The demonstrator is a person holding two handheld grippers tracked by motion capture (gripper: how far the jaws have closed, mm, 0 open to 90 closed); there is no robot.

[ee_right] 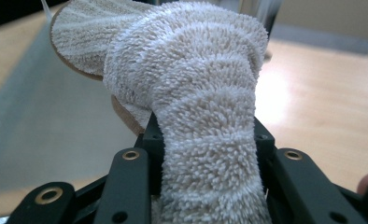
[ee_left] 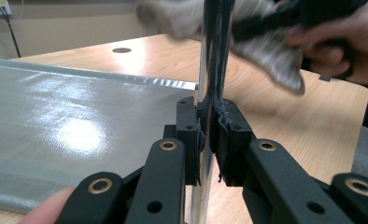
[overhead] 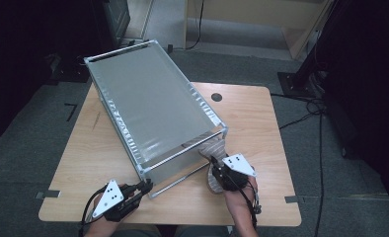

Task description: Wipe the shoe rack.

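A silver metal-framed box [overhead: 153,106] lies slantwise on the wooden table [overhead: 261,128]. My left gripper [overhead: 147,186] is at its near corner, shut on the shiny frame rod [ee_left: 215,56]; the pads [ee_left: 189,135] press on the rod from both sides. My right gripper [overhead: 214,163] is at the box's near right end, shut on a beige striped terry cloth [overhead: 213,148]. The cloth [ee_right: 196,93] bulges out above the jaws and rests against the box's silver side. In the left gripper view the cloth [ee_left: 275,60] hangs just behind the rod.
The table has a round cable hole [overhead: 216,97] behind the box, with bare wood to the right and at the front left. Cables [overhead: 321,113] run over the grey floor on the right. A dark stand base [overhead: 293,79] sits beyond the table.
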